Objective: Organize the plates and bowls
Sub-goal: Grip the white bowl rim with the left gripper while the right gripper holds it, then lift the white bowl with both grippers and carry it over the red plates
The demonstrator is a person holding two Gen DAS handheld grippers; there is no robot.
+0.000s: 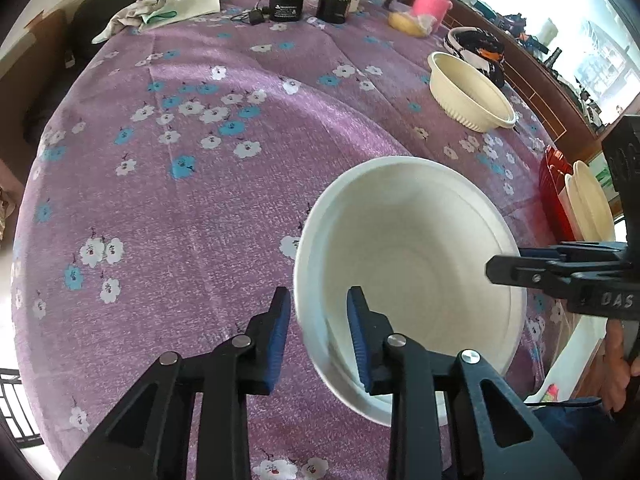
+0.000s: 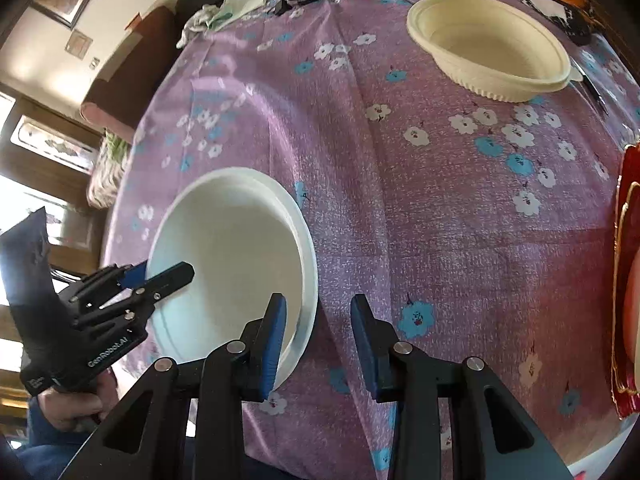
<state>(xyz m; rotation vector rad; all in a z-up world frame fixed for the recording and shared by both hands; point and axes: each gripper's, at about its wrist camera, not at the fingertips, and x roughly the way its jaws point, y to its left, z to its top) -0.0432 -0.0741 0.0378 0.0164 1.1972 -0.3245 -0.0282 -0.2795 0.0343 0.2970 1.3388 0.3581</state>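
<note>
A white bowl [image 1: 412,256] [image 2: 228,248], its rim looking doubled, is near the front edge of the table with the purple flowered cloth [image 1: 200,200]. My left gripper [image 1: 318,300] straddles the bowl's left rim, one finger inside and one outside. A gap shows at the pads, so it is open. My right gripper [image 2: 318,304] straddles the opposite rim the same way, open, with its outer pad clear of the wall. Each gripper also shows in the other's view, the right gripper [image 1: 516,264] and the left gripper [image 2: 160,274]. A cream ribbed bowl [image 1: 472,96] [image 2: 492,48] stands farther back.
A red tray [image 1: 552,200] [image 2: 624,280] with cream plates [image 1: 592,208] lies at the right table edge. A black, white and orange patterned bowl [image 1: 480,48] sits behind the cream bowl. Black devices [image 1: 284,6], a pink container [image 1: 432,0] and gloves [image 1: 160,12] line the far edge.
</note>
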